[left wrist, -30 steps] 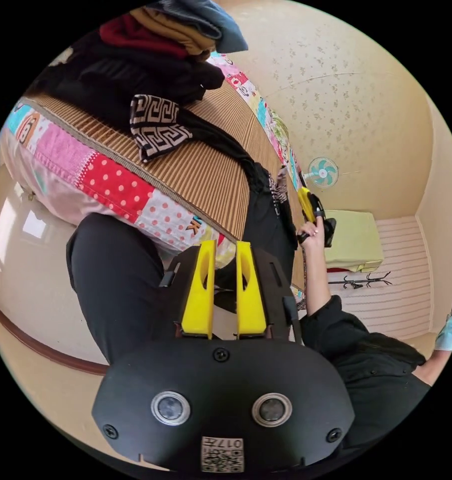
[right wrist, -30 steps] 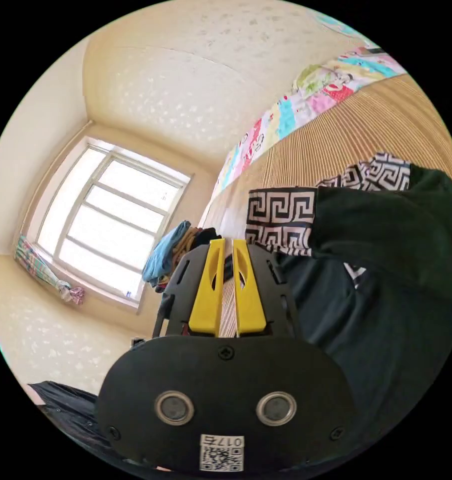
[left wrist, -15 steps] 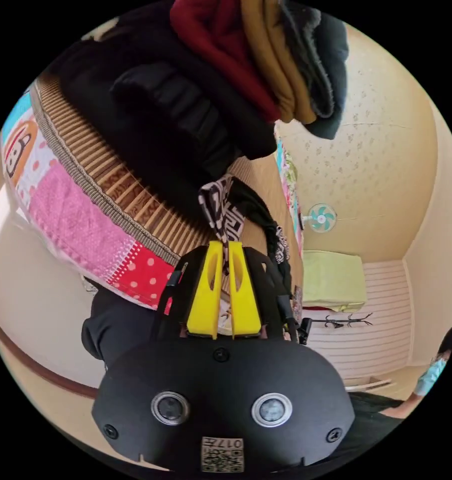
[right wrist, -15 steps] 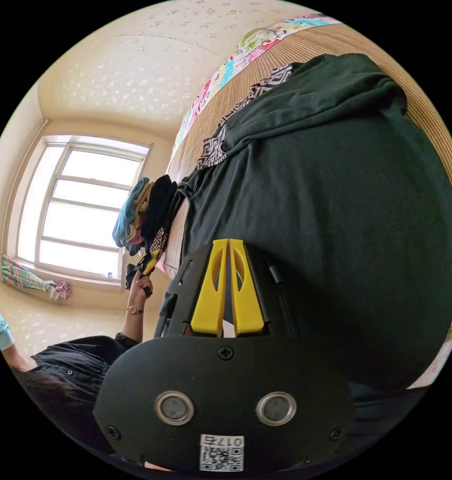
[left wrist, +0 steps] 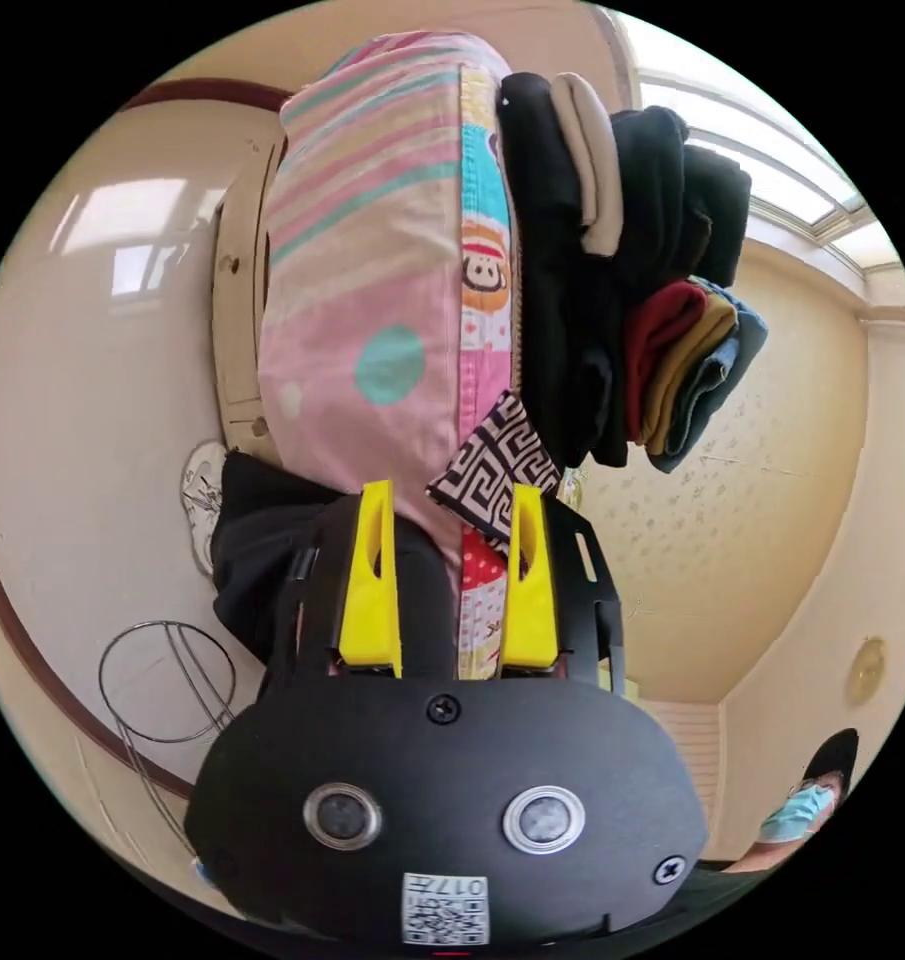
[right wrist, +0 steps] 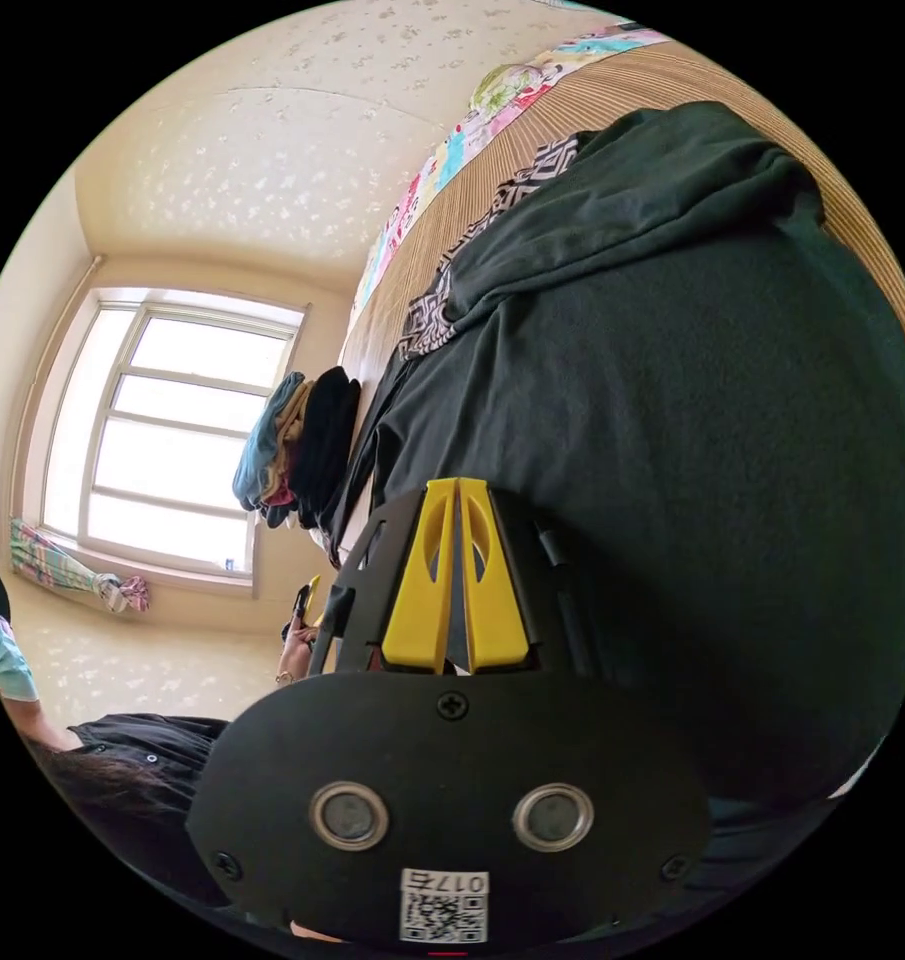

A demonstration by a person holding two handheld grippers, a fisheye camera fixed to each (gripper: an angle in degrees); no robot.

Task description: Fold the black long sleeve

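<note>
Left gripper (left wrist: 448, 500) spread wide, yellow jaws well apart, gripping nothing — patterned cuff (left wrist: 495, 470) of the black long sleeve (right wrist: 672, 420) hangs in the gap near the right-hand jaw, contact with that jaw not certain. Pointed at the edge of the bed (left wrist: 372, 300), pink patchwork cover close behind the jaws, stack of folded clothes (left wrist: 632, 300) on top of it just past the cuff. Right gripper (right wrist: 457, 500) clenched, jaw tips meeting, pinched on dark fabric of the black long sleeve at its near edge. Shirt spread over the woven mat (right wrist: 612, 110) on the bed, one arm of it folded across the body, patterned trim showing along the far side. In the right gripper view, hand (right wrist: 297, 655) raised beside the bed edge, a bit of yellow and black above it, mostly hidden behind the right gripper's housing. Dark sleeve (right wrist: 142, 745) low in that view, window (right wrist: 182, 440) beyond. Face mask (left wrist: 797, 812) at the edge of the left gripper view.
</note>
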